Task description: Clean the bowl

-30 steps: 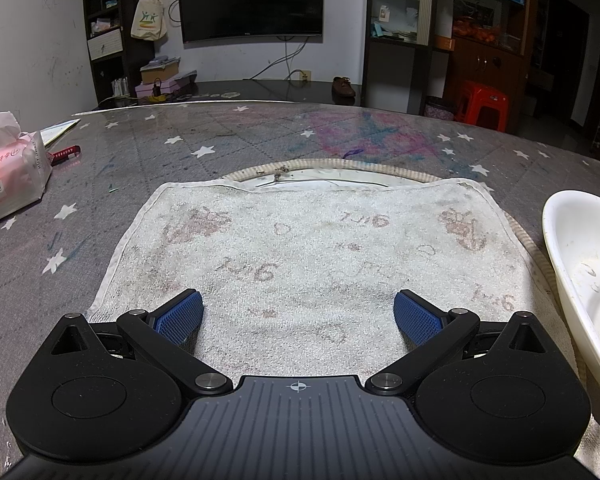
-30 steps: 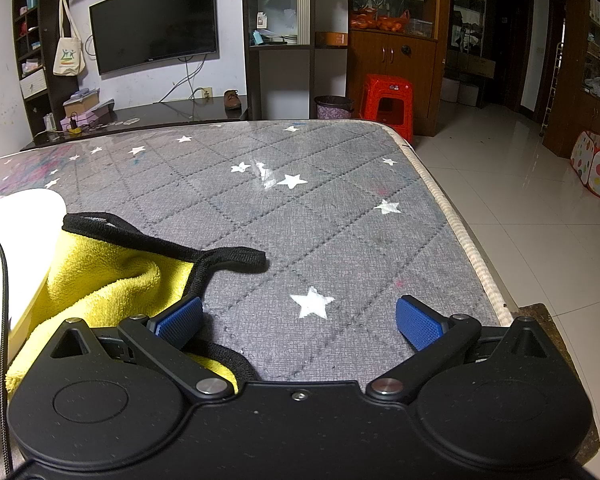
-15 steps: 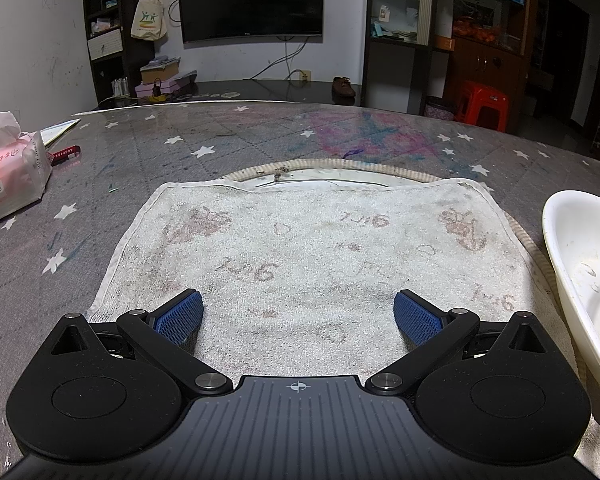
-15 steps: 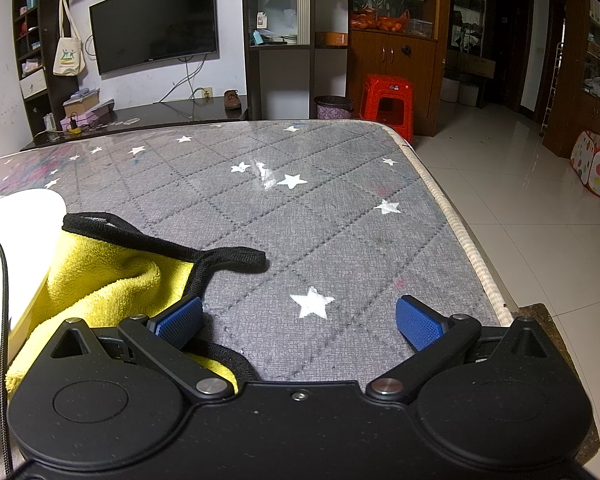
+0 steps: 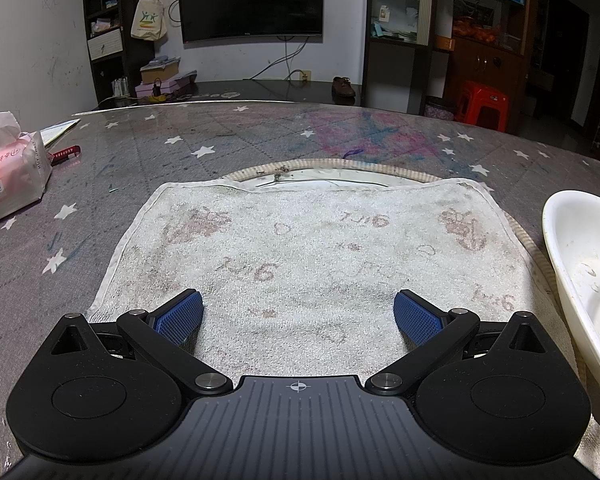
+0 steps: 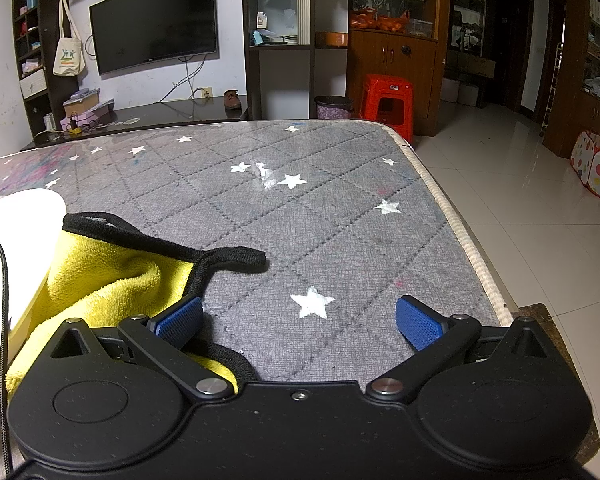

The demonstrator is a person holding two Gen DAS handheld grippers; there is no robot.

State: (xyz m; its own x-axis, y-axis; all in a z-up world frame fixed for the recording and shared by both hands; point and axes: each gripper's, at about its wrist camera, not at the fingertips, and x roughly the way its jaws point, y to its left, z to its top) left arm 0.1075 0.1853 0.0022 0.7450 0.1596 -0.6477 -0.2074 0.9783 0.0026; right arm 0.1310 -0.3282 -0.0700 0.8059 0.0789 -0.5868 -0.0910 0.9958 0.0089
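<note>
A white bowl (image 5: 580, 272) with dried specks inside sits at the right edge of the left wrist view; its rim also shows at the left of the right wrist view as the bowl (image 6: 16, 240). My left gripper (image 5: 298, 314) is open over a stained white towel (image 5: 308, 252), left of the bowl, holding nothing. A yellow cloth (image 6: 100, 280) with a black hem lies beside the bowl. My right gripper (image 6: 300, 316) is open above the grey star-patterned table (image 6: 300, 208), its left finger at the cloth's edge.
A pink tissue pack (image 5: 8, 176) and a red pen (image 5: 64, 155) lie at the table's far left. A round mat (image 5: 320, 172) peeks out behind the towel. The table's right edge (image 6: 460, 240) drops to a tiled floor. A thin black cable (image 6: 4, 300) crosses the bowl.
</note>
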